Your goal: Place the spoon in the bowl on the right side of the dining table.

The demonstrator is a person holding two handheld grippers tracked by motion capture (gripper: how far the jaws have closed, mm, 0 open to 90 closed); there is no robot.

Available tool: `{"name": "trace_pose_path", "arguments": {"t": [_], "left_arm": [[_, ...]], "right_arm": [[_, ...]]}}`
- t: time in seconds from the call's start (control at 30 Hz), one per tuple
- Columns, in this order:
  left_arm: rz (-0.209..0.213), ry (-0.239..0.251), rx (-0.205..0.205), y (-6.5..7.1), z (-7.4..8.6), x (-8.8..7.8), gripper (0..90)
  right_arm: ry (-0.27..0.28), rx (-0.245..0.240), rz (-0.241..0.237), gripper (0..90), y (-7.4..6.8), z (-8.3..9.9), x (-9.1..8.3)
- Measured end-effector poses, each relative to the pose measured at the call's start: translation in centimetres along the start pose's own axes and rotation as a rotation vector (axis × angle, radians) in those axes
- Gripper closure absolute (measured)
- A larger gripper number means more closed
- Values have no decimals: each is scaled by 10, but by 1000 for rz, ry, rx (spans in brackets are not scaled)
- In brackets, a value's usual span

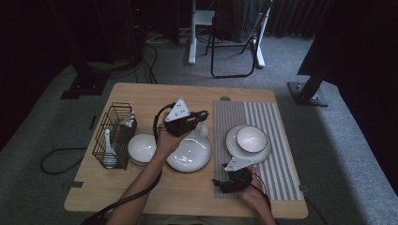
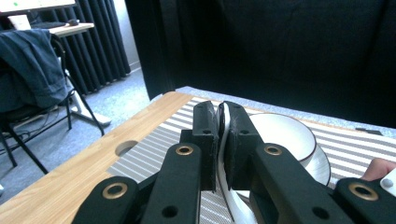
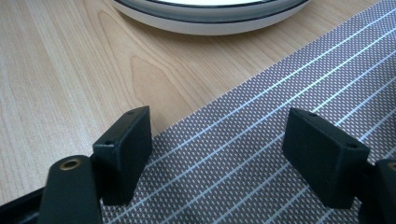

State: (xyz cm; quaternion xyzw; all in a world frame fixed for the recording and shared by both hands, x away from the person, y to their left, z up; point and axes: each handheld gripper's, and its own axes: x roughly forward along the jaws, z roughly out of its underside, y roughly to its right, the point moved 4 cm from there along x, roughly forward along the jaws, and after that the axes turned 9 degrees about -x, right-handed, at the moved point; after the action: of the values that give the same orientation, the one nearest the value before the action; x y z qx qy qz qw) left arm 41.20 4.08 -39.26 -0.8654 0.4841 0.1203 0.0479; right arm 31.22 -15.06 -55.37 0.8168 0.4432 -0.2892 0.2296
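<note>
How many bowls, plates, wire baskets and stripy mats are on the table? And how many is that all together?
Bowls: 2, one on the bare wood, one on a plate
Plates: 2, the big one, the one under the bowl
Wire baskets: 1
Stripy mats: 1
Total: 6

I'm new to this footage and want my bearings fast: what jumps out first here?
The left gripper is shut on a thin white spoon, held above the large white plate at the table's middle. To the right, a bowl sits on a plate on the striped mat, while the right gripper hangs open over the mat's near edge. A black wire rack stands at the far left.
</note>
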Motion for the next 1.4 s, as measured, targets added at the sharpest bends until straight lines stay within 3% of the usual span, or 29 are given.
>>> {"name": "trace_pose_path", "arguments": {"t": [0.67, 0.8, 1.4], "left_arm": [[64, 8, 13, 15, -10, 32, 851], [84, 22, -1, 18, -13, 39, 852], [129, -7, 21, 40, -17, 77, 851]], "right_arm": [[1, 1, 0, 238, 0, 0, 0], [1, 0, 0, 238, 0, 0, 0], [2, -1, 0, 238, 0, 0, 0]]}}
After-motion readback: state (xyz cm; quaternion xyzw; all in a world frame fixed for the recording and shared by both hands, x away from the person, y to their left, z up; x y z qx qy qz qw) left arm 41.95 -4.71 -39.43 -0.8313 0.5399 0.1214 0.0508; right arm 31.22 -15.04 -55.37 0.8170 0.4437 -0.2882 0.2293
